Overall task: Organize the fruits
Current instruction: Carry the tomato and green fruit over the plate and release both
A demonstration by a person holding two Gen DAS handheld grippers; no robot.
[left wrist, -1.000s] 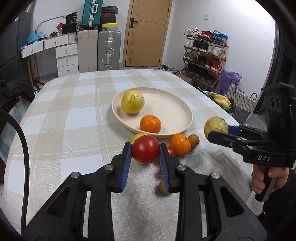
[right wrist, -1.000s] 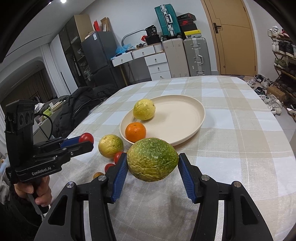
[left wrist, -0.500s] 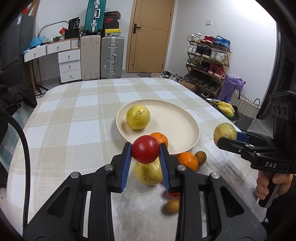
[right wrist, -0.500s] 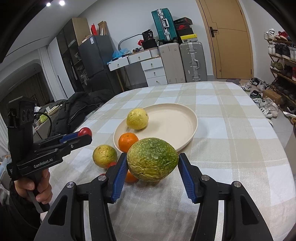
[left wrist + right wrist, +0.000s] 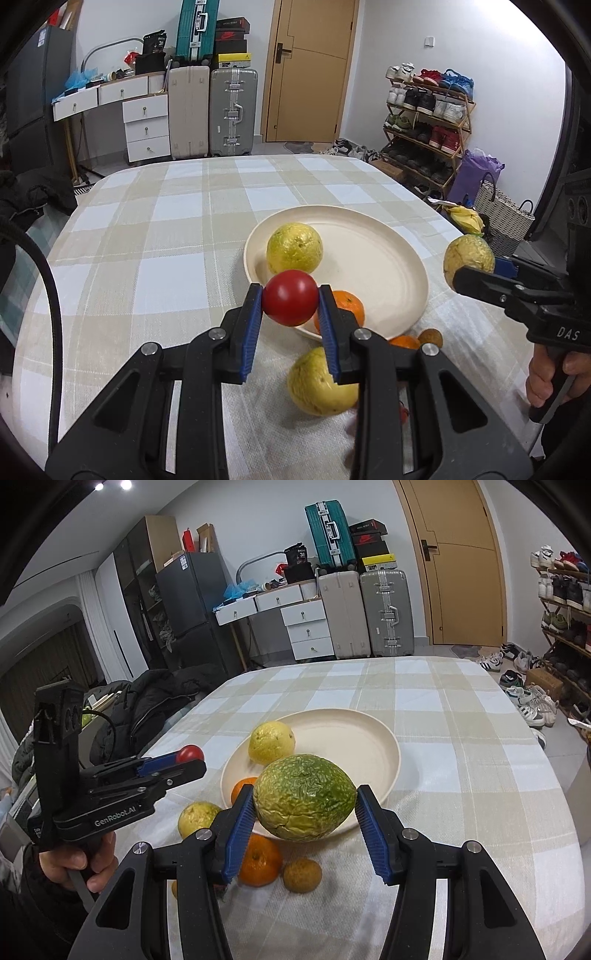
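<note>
You've got both fruits lifted for the round cream plate: left gripper fingers clamp the red tomato, right gripper fingers pinch the wrinkled green-yellow fruit, w/ loose fruit below on the tabletop.

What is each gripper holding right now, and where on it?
Left gripper: red tomato, pinched at its sides. Right gripper: wrinkled green-yellow fruit, gripped across its ends.

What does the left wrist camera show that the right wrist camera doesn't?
Only the left wrist view: the tomato up close in the left claw, and the basket beside the table. Only the right wrist view: the wrinkled green fruit up close in the right claw, and the fridge. Both show the plate holding a yellow fruit.
</note>
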